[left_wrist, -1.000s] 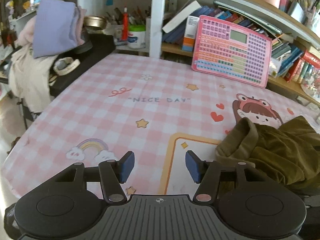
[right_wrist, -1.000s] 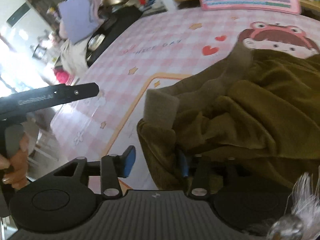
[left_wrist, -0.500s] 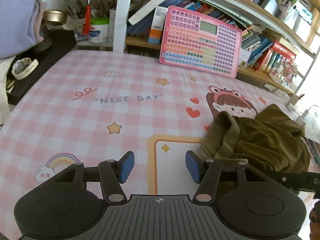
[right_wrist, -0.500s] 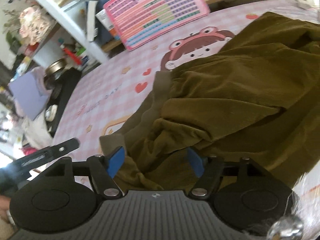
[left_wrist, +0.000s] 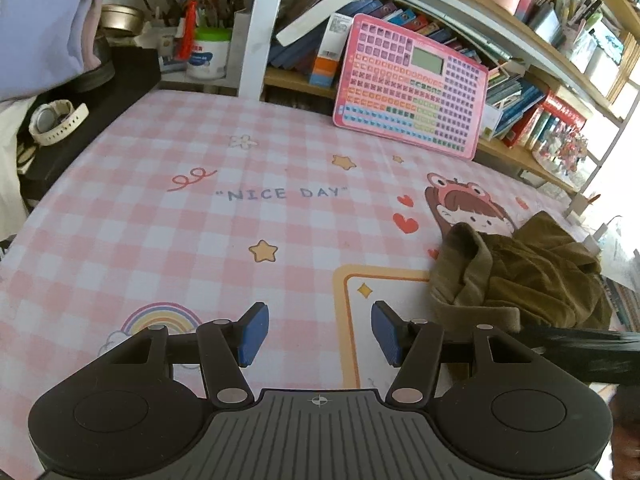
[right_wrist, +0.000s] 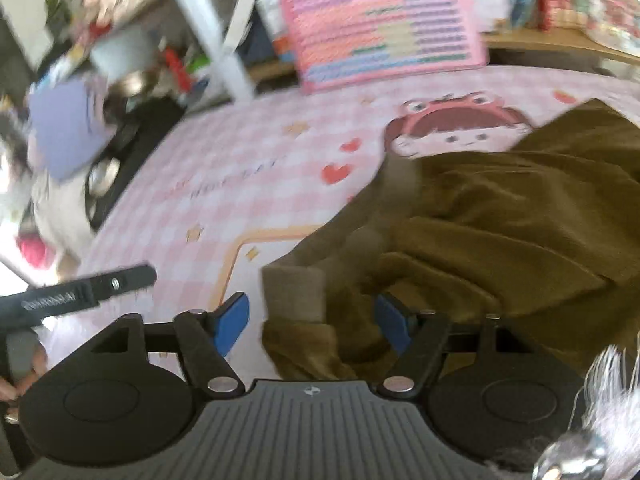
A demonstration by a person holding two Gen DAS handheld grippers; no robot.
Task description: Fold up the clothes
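Observation:
An olive-green garment (left_wrist: 516, 276) lies crumpled at the right side of the pink checked tablecloth (left_wrist: 200, 220). My left gripper (left_wrist: 320, 332) is open and empty above the cloth, to the left of the garment. In the right wrist view the garment (right_wrist: 500, 216) fills the right half, with a ribbed cuff (right_wrist: 294, 292) sticking up near the front. My right gripper (right_wrist: 314, 322) is open, its jaws either side of that cuff and the fabric below it, not closed on it. The right wrist view is motion-blurred.
A pink toy keyboard tablet (left_wrist: 412, 88) leans against bookshelves (left_wrist: 540, 80) at the back. A black stand with a watch (left_wrist: 56, 120) and lilac folded cloth (left_wrist: 40, 32) sits at the left. The left gripper's body (right_wrist: 80, 292) shows in the right wrist view.
The left gripper's view has swung right and closer toward the garment. The right gripper has swung about over the garment and now sits at its cuff. Both stay open.

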